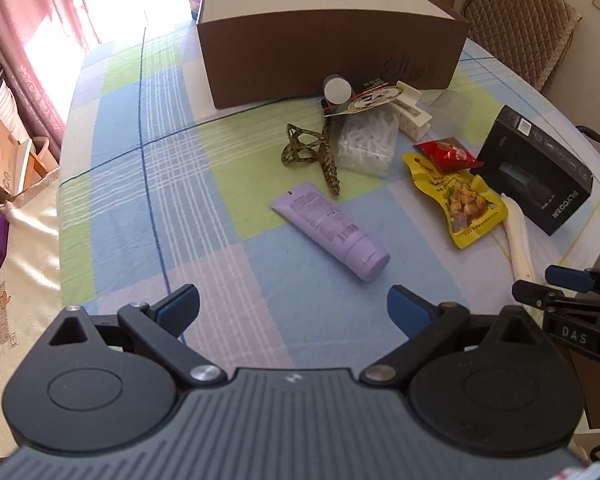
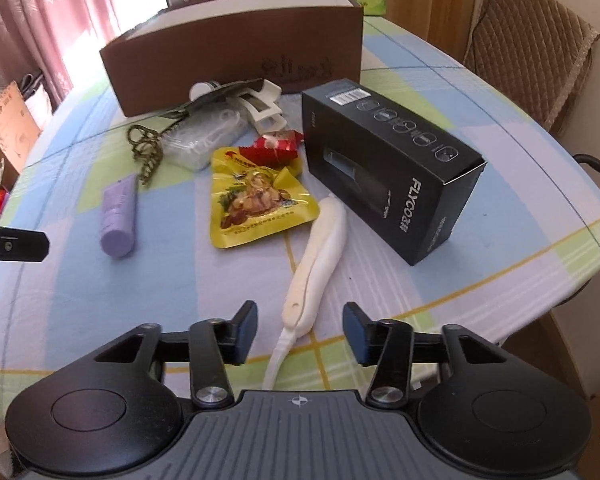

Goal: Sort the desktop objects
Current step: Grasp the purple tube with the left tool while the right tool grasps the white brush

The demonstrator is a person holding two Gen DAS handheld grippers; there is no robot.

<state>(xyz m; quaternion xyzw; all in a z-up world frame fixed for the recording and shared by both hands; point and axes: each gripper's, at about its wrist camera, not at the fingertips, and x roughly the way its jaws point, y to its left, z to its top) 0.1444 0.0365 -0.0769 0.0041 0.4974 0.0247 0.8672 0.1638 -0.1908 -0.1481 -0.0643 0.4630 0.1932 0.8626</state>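
I have both tongs tilted down over the tabletop (image 1: 112,184), and neither holds anything. The left tongs (image 1: 293,307) stand wide apart and released, with the lilac tube (image 1: 332,230) lying just ahead of them, cap end nearest, so I judge that tube is their likely pick. The right tongs (image 2: 300,330) are part closed but still empty; the white comb (image 2: 318,258) lies between the pads' line of sight, its thin tail running back under the gap, and neither pad presses on it. Narrowing them to about the comb's width makes sense to me, since a slim, flat thing needs a close straddle before the squeeze. Beyond the comb sit the yellow pouch (image 2: 256,200) and a red packet (image 2: 274,145), with the black box (image 2: 392,168) off to the right of the tongs. The brown box (image 1: 332,46) stands open at the far end, well beyond both tongs, and I take it as where the sorted things go.
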